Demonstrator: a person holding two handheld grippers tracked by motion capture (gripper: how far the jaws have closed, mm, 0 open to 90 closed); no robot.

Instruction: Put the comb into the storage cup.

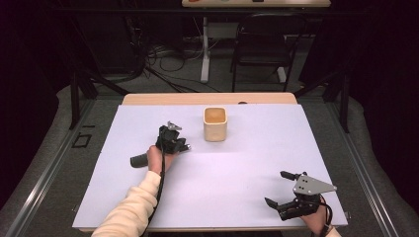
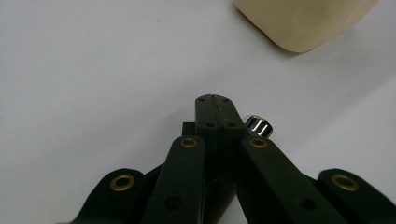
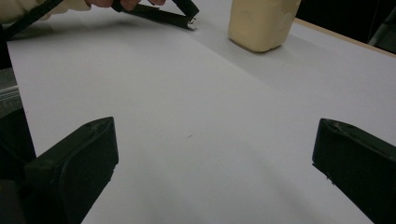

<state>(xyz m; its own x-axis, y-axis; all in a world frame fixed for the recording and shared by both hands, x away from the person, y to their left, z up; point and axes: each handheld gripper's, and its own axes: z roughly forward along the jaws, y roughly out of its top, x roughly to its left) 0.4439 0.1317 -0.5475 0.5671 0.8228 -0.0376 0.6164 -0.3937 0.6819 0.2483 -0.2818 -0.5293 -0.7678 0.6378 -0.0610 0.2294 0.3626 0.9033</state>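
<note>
A cream square cup [image 1: 215,123] stands upright toward the back of the white sheet [image 1: 237,177], its inside tan. My left gripper [image 1: 187,146] lies low on the sheet just left of the cup and points toward it, jaws pressed together [image 2: 215,105]. A small shiny metal piece [image 2: 259,126] sits tight against the right side of the tips; I cannot tell whether it is pinched. The cup's base [image 2: 303,21] is a short way beyond. My right gripper [image 1: 274,187] rests near the front right corner, jaws wide open [image 3: 215,154] with bare sheet between them. It faces the cup [image 3: 261,23] and the left gripper [image 3: 189,14].
The sheet covers a wooden table whose back edge [image 1: 207,98] shows behind the cup. A black chair [image 1: 262,44] and cables lie on the floor beyond. Dark drapes and stand legs flank both sides.
</note>
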